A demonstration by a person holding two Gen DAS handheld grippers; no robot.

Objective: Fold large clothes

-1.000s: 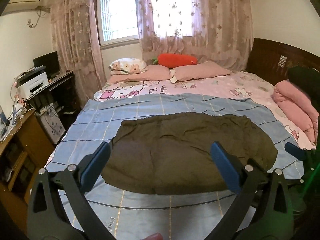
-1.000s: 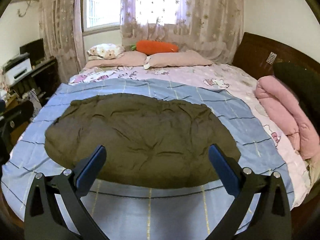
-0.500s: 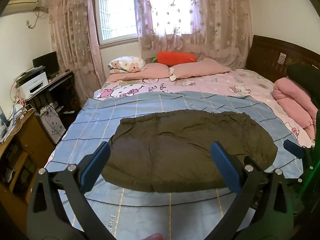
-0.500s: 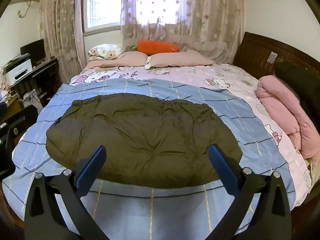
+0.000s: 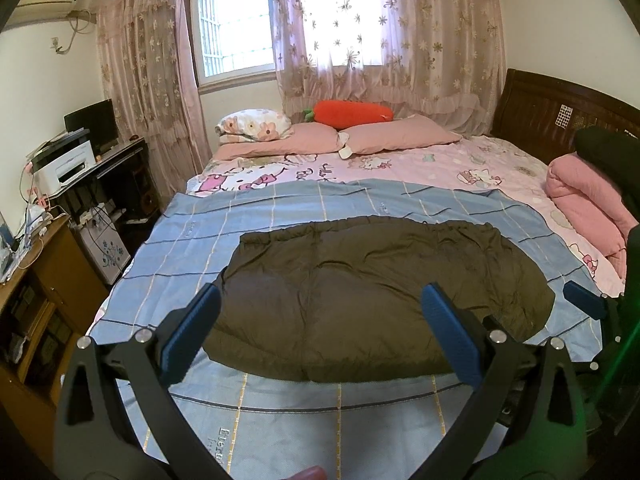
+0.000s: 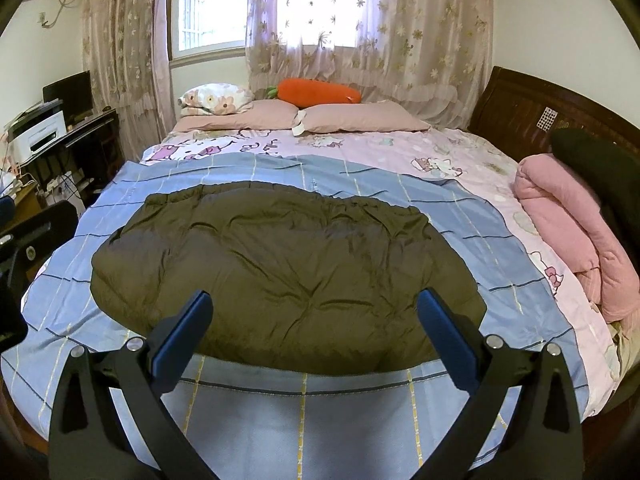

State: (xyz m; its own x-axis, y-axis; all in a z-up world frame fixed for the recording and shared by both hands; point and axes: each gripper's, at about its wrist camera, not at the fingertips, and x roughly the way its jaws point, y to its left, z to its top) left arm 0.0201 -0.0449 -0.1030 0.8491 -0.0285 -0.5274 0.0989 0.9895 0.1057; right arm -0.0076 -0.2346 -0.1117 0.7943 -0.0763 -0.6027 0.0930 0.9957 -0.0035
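A large dark olive padded garment (image 5: 372, 292) lies spread flat on a blue checked sheet (image 5: 280, 216) on the bed; it also shows in the right wrist view (image 6: 288, 272). My left gripper (image 5: 320, 332) is open and empty, held above the garment's near edge. My right gripper (image 6: 316, 328) is open and empty, also above the near edge. The right gripper's blue fingertip (image 5: 584, 300) shows at the right of the left wrist view. Part of the left gripper (image 6: 24, 240) shows at the left edge of the right wrist view.
A pink folded quilt (image 6: 572, 232) and a dark bundle (image 6: 592, 160) lie at the bed's right side by the wooden headboard (image 6: 520, 108). Pillows (image 5: 320, 140) and an orange carrot cushion (image 5: 352, 114) lie under the window. A desk with a printer (image 5: 64, 164) stands left.
Both grippers have drawn back and up slightly, so the garment sits a little farther away in view. Both stay open and empty. The garment has not moved.
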